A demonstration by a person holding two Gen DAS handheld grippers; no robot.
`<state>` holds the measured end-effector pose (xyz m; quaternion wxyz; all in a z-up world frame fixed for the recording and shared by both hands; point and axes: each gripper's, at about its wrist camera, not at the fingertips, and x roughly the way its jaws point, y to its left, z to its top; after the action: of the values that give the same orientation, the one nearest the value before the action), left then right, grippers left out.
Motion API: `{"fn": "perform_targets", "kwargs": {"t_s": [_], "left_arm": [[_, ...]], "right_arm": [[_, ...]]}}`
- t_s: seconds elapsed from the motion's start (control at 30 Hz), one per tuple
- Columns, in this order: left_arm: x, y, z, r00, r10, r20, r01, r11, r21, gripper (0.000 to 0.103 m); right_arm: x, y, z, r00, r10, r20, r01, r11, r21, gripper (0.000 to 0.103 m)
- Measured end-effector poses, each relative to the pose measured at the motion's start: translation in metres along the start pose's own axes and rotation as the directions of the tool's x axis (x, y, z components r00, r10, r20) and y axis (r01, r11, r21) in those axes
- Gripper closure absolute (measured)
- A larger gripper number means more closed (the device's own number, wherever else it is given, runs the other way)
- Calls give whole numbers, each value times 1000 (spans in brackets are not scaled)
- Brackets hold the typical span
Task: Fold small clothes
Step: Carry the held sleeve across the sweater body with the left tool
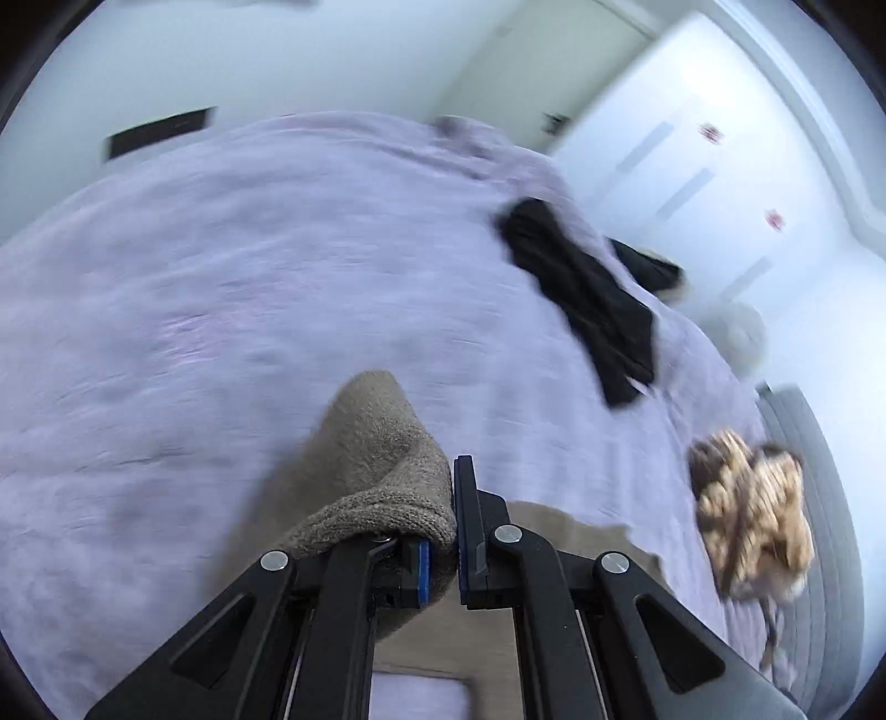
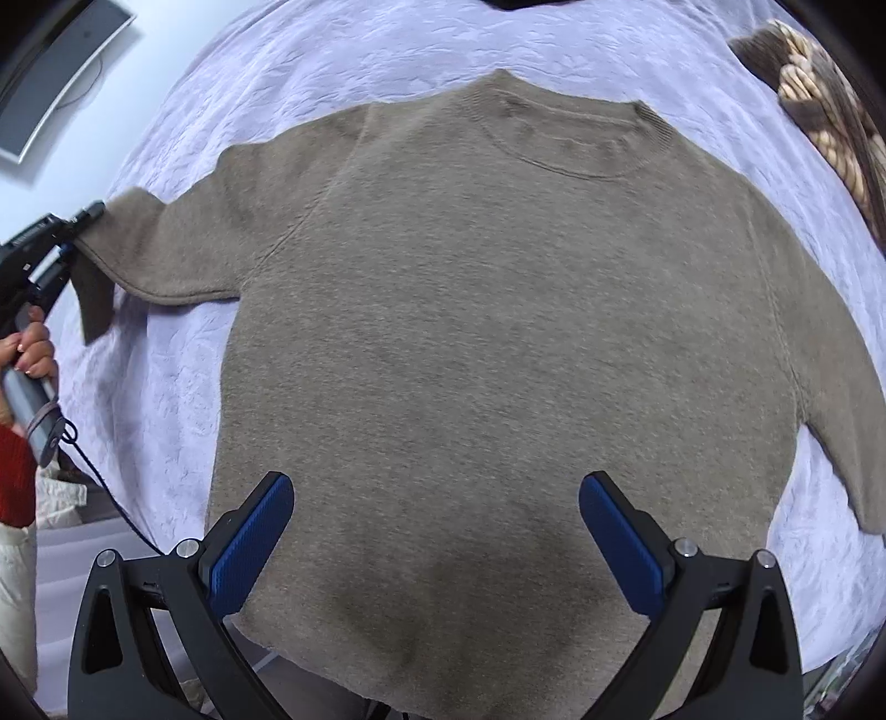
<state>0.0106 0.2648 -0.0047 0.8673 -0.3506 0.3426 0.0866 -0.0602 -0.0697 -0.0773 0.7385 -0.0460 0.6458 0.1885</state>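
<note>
Sweater [image 2: 498,332] flat on the lavender bedspread [image 2: 387,50], back up, collar far from me, hem nearest my right gripper [image 2: 436,545], long axis running straight away from that gripper toward the collar. My left gripper [image 1: 451,531] has the cuff of the left sleeve [image 1: 376,443] pinched, jaws closed to a narrow gap with knit bunched between the pads and draped over the left finger. In the right wrist view that sleeve [image 2: 183,249] stretches out sideways to the left edge of the bed, cuff end lifted off the cover at the left gripper [image 2: 77,232]; the rest lies down. My right gripper hangs over the lower body of the sweater with jaws wide, holding nothing; whether the tips touch the knit I cannot tell. The other sleeve [image 2: 830,432] lies out to the right, angled down toward me, untouched. My read: first sleeve fold is in hand, so left arm is the one that counts, and the move is across the long axis, carrying the cuff inward over the body. Right gripper sits well placed to pin the body if it drags. Around: a black garment [image 1: 581,293] further up the bed, well apart from the sweater, and a brown and tan patterned garment [image 1: 753,509] near the right side of the bed, near the right shoulder but not on it. Nothing lies on the sweater body, so I judge the fold path free. Left view is motion-blurred, so fine detail there is unreliable.
</note>
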Motion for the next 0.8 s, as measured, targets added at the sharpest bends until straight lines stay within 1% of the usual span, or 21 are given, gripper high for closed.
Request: {"fn": "perform_targets", "kwargs": {"t_s": [0.07, 0.1, 0.17, 0.23, 0.3, 0.37, 0.4, 0.43, 0.47, 0.5, 0.53, 0.57, 0.6, 0.67, 0.7, 0.73, 0.8], "left_arm": [[10, -48, -5, 998, -58, -29, 60, 995, 82, 96], [19, -79, -9, 995, -88, -53, 94, 987, 131, 96], [31, -130, -24, 986, -135, -101, 154, 965, 211, 96], [51, -181, -47, 971, -175, -164, 216, 935, 280, 96], [68, -226, -78, 957, -183, -224, 254, 905, 342, 96], [89, -258, -106, 948, -157, -277, 261, 882, 393, 96], [103, -273, -126, 947, -110, -301, 239, 868, 435, 85], [115, -283, -143, 947, -61, -314, 213, 853, 477, 70], [127, -289, -162, 946, -2, -323, 179, 836, 519, 30], [136, -290, -178, 947, 44, -317, 146, 822, 550, 10], [143, -290, -190, 948, 79, -308, 121, 807, 578, 9], [149, -288, -201, 944, 111, -311, 105, 792, 601, 9], [156, -288, -210, 935, 143, -324, 93, 785, 613, 9], [156, -281, -215, 926, 157, -344, 91, 791, 606, 9], [150, -278, -214, 927, 147, -345, 97, 796, 598, 9], [139, -277, -211, 931, 136, -337, 100, 796, 597, 9], [115, -267, -196, 948, 128, -292, 79, 792, 605, 9]], "right_arm": [[-7, -17, -3, 1000, 10, 21, -11, 999, 35, 0], [-10, -22, -4, 1000, 12, 28, -13, 999, 45, 0], [-18, -44, -10, 999, 13, 50, -17, 996, 84, 0], [-24, -61, -14, 998, 12, 62, -19, 993, 120, 0], [-30, -87, -21, 997, 4, 74, -17, 985, 171, 0], [-33, -112, -30, 997, -5, 74, -12, 976, 216, 0], [-33, -122, -33, 997, -9, 70, -8, 972, 235, 0], [-32, -130, -35, 998, -12, 66, -5, 968, 249, 0], [-30, -141, -39, 998, -17, 60, 0, 963, 269, 0], [-28, -149, -41, 998, -20, 53, 5, 959, 284, 0], [-27, -158, -44, 999, -24, 46, 9, 955, 298, 0], [-25, -167, -47, 999, -26, 41, 12, 950, 311, 0], [-24, -172, -48, 999, -28, 37, 15, 948, 319, 0], [-22, -181, -48, 999, -35, 30, 23, 944, 328, 0], [-22, -184, -47, 999, -40, 29, 28, 945, 327, 0], [-23, -185, -44, 999, -44, 30, 32, 946, 323, 0], [-25, -185, -33, 997, -59, 43, 43, 954, 298, 0]]}}
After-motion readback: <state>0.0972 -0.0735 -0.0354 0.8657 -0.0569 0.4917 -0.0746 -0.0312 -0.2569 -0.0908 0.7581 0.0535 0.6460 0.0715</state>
